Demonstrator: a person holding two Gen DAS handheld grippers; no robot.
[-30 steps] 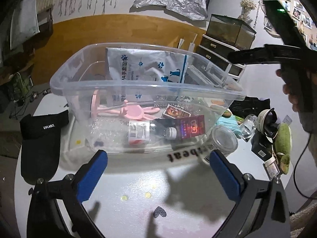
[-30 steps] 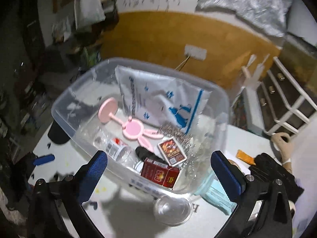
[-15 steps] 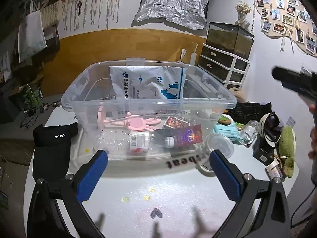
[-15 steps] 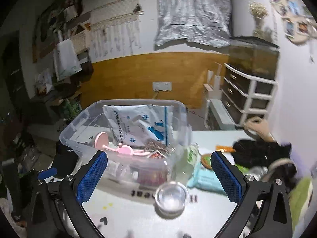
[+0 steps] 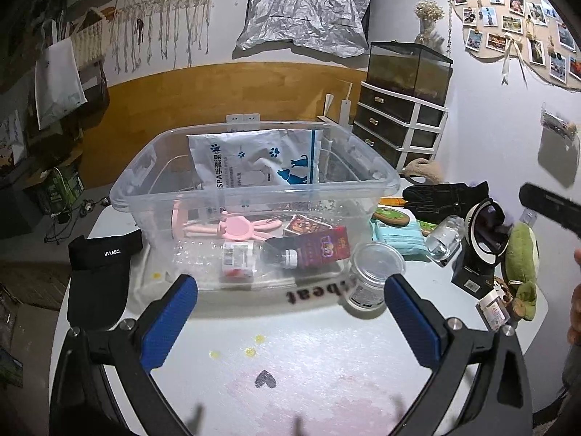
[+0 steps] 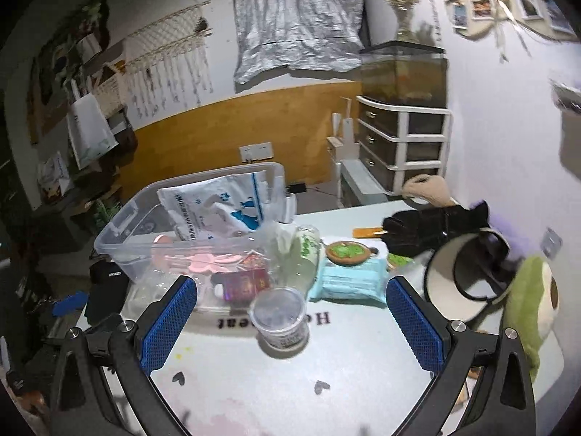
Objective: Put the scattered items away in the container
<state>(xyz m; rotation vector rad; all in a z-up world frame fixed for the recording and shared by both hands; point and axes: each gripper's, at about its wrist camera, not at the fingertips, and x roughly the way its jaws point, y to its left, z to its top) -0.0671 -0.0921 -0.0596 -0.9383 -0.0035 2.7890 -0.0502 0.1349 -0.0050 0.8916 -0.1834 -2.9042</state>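
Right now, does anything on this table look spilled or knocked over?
Yes: a clear bottle lies on its side right of the container, and small yellow specks dot the tabletop near the left gripper. No liquid spill shows.

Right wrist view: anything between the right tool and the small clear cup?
Nothing solid. In the right wrist view, only bare white tabletop with small heart marks lies between the open right tool and the clear cup.
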